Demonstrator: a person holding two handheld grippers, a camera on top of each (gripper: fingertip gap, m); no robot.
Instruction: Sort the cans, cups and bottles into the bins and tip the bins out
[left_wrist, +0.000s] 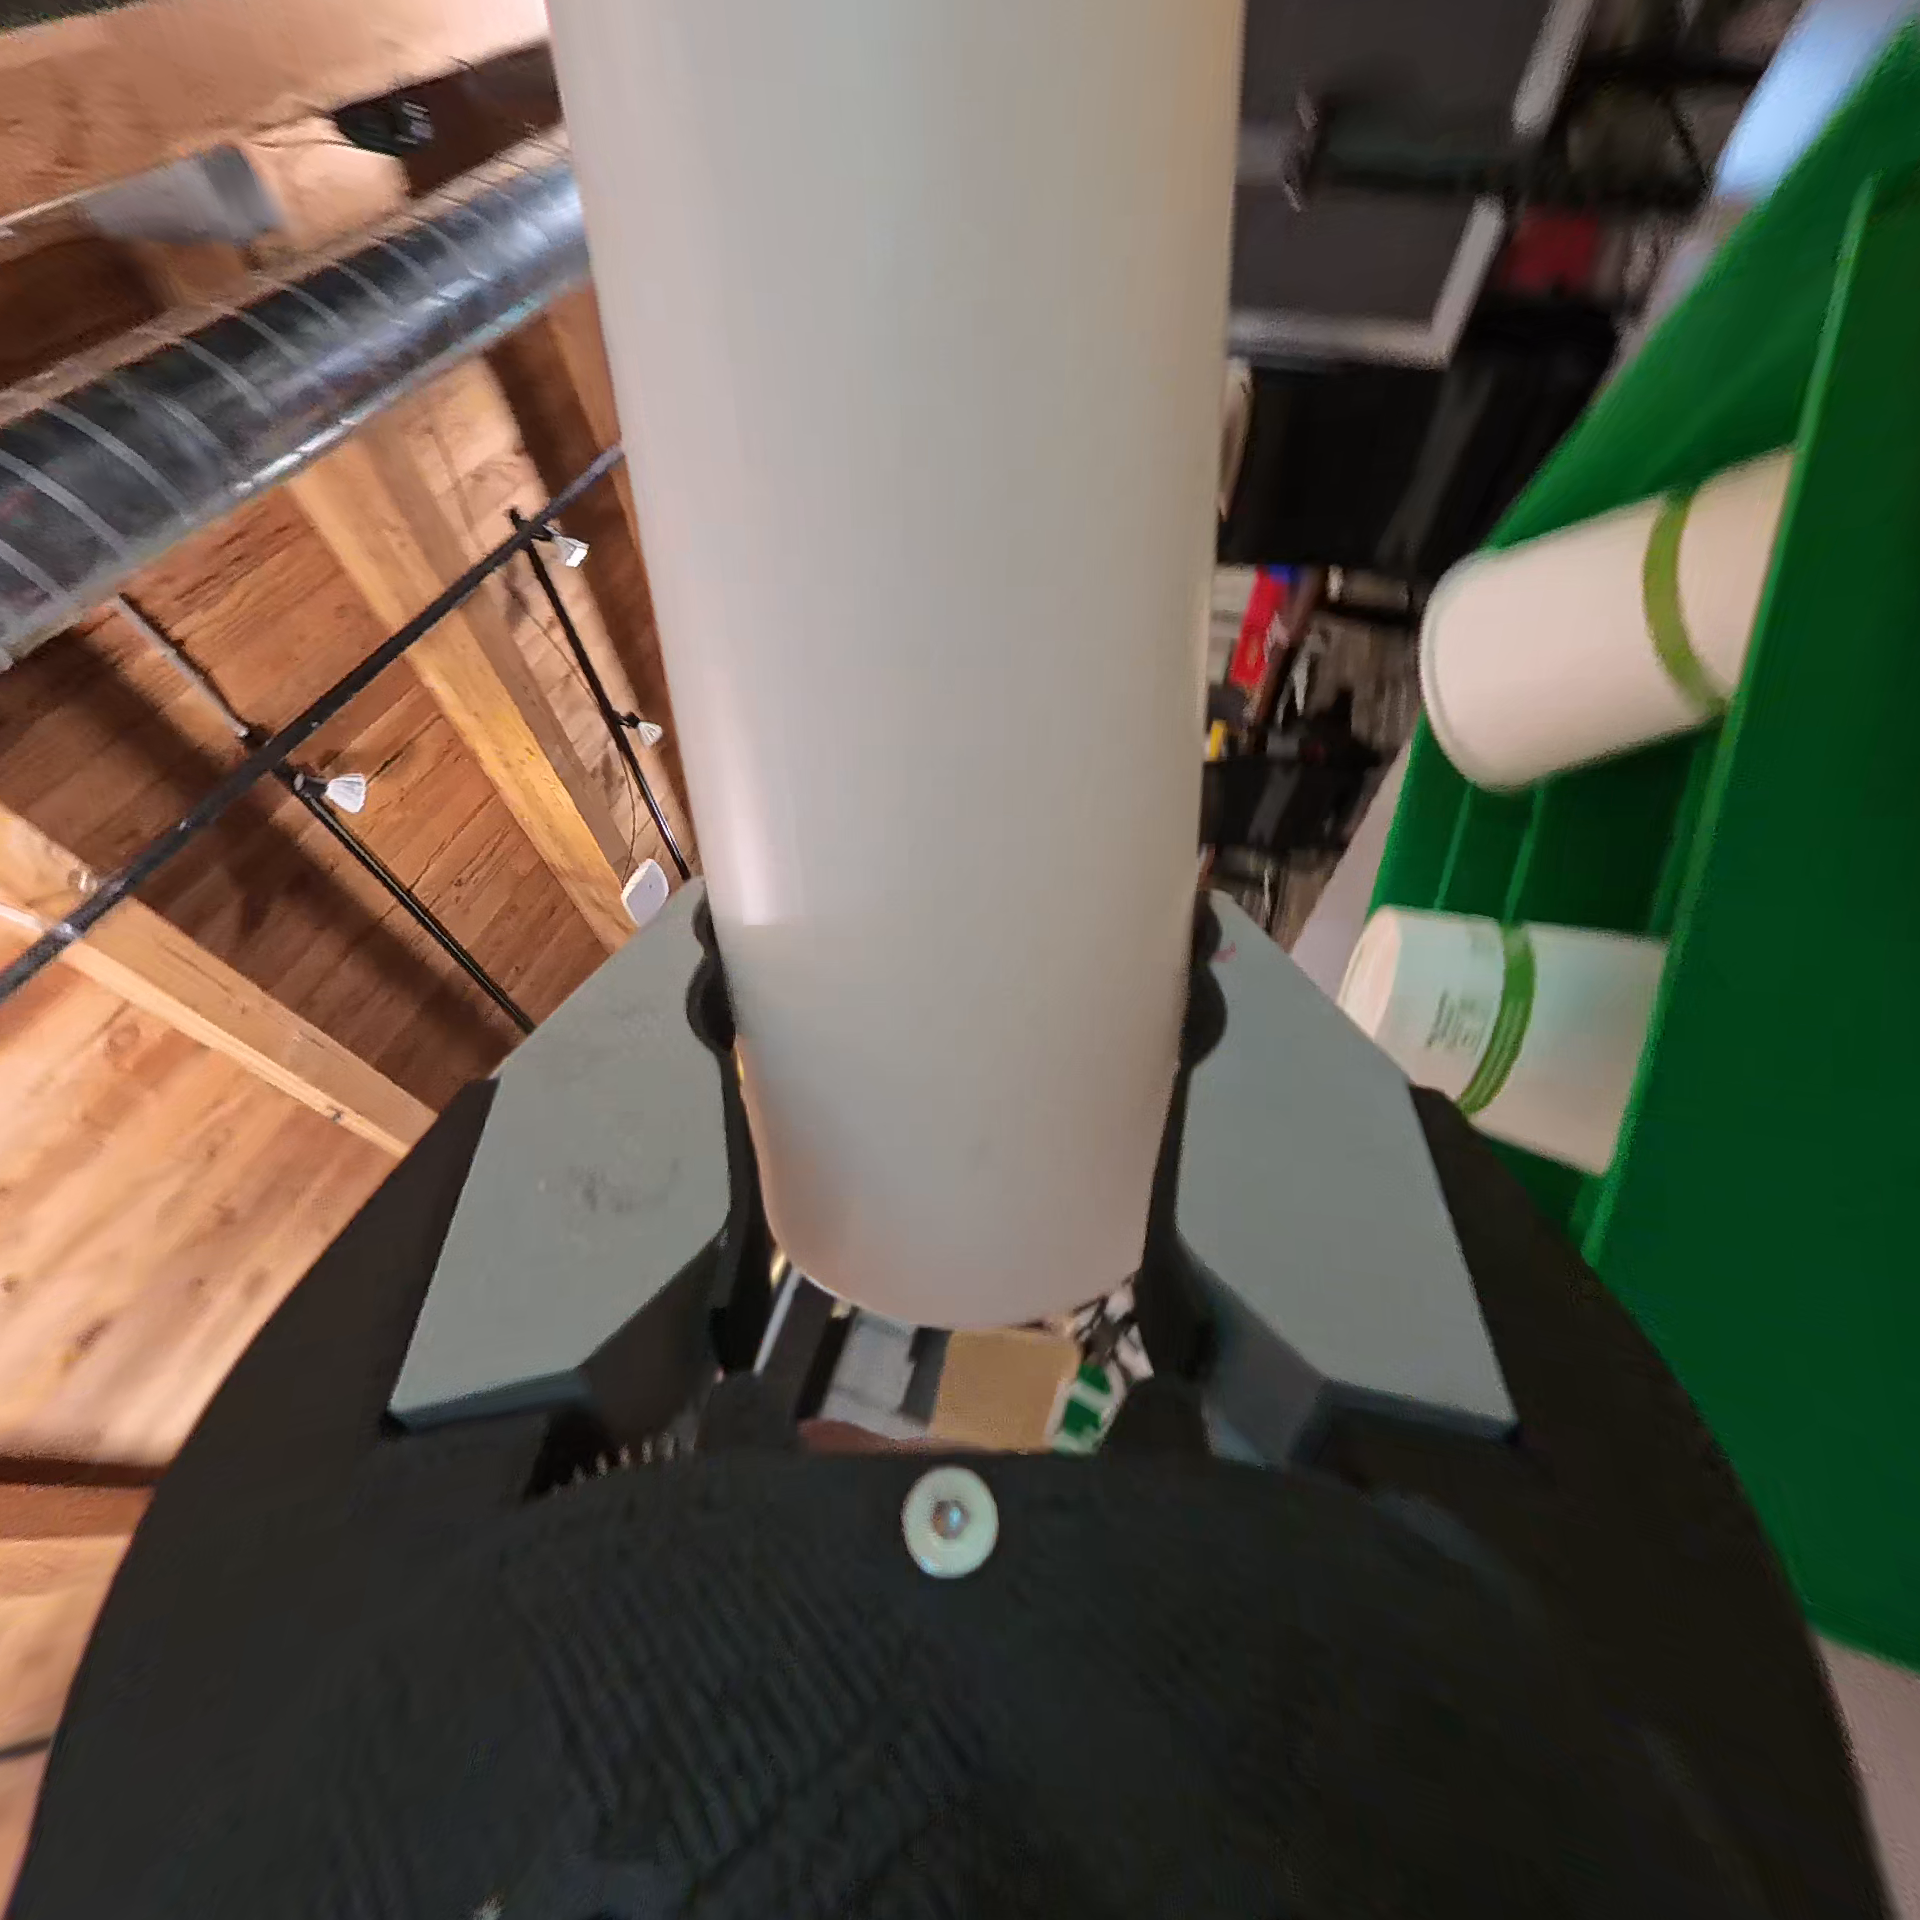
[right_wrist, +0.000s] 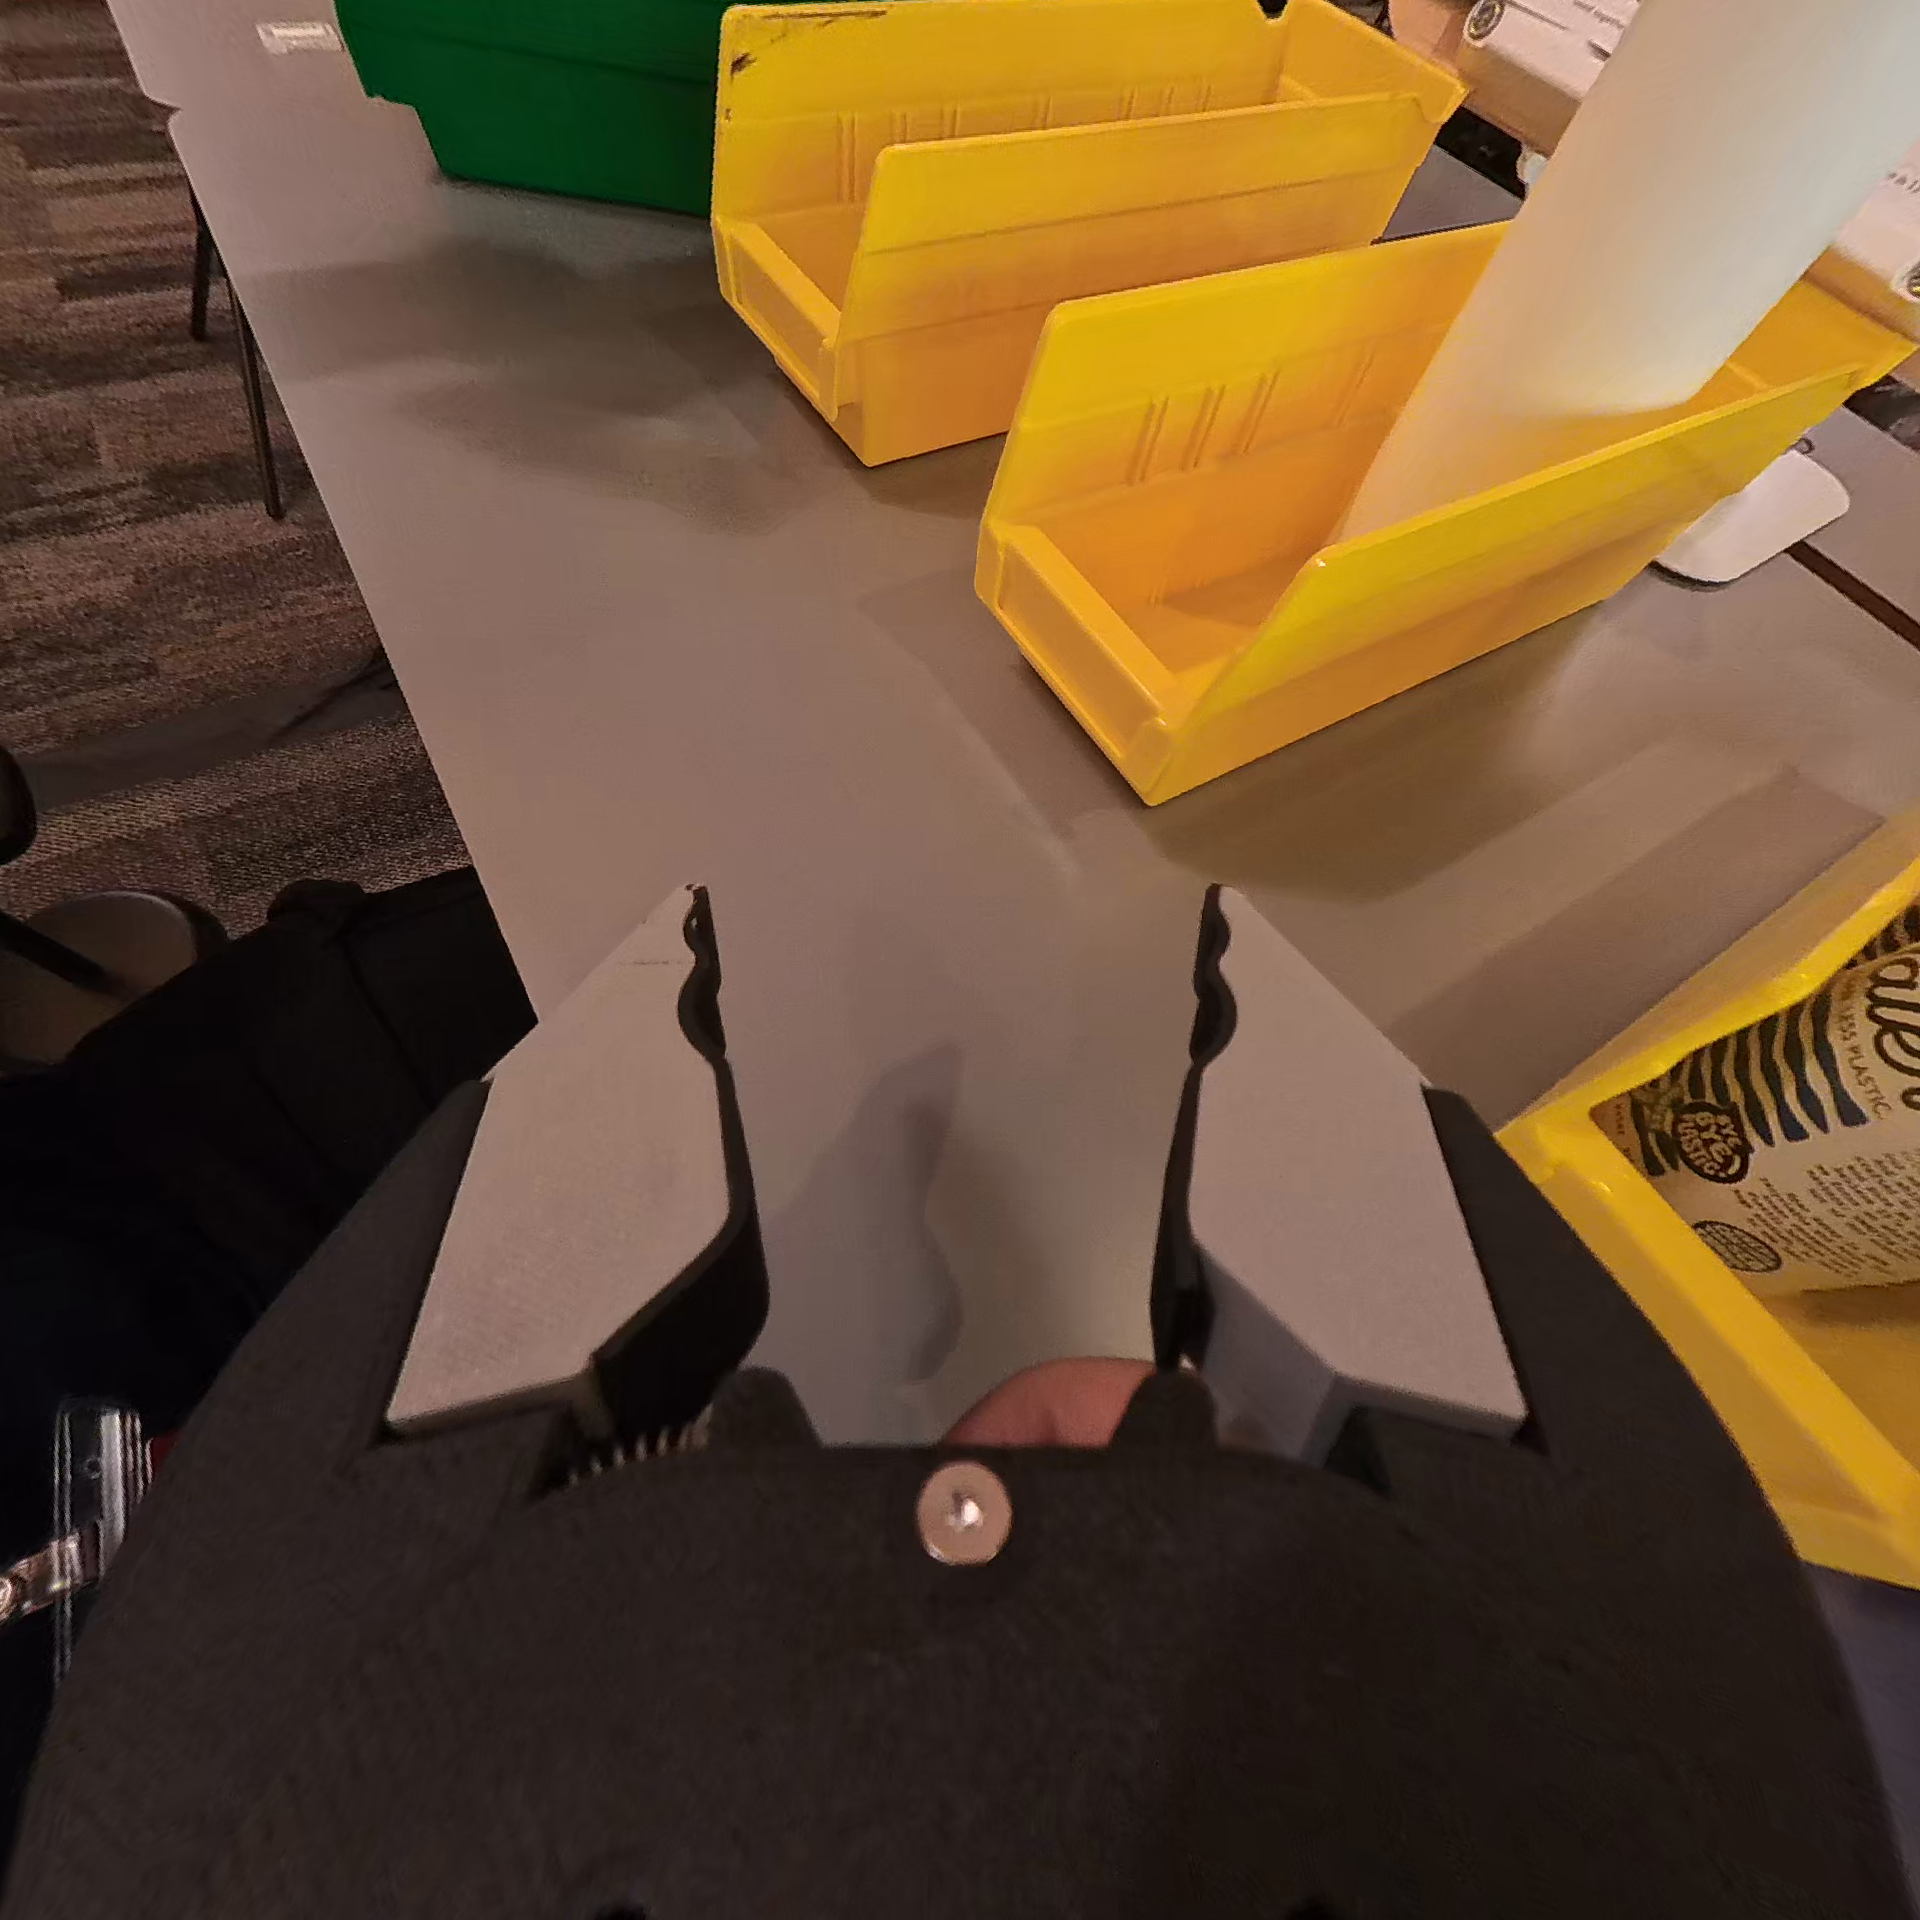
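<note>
the left tongs (left_wrist: 951, 1039) clamp a plain white bottle (left_wrist: 914, 582), pointed up toward the ceiling, with the green bin (left_wrist: 1787, 935) and its two paper cups (left_wrist: 1579, 623) off to their right. the right tongs (right_wrist: 951, 1049) hang open and empty over the tabletop (right_wrist: 644, 644); yellow bins (right_wrist: 1226, 582) lie ahead. sorting is underway; next, i judge, the bottle goes down into a bin.

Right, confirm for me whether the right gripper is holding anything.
No, the right gripper is open with only bare grey table between its fingers.

printed carton (right_wrist: 1787, 1132) in the near yellow bin (right_wrist: 1662, 1382): lettering and round badges. paper cup (left_wrist: 1475, 1029) by the green bin (left_wrist: 1787, 935): small green print, blurred.
</note>
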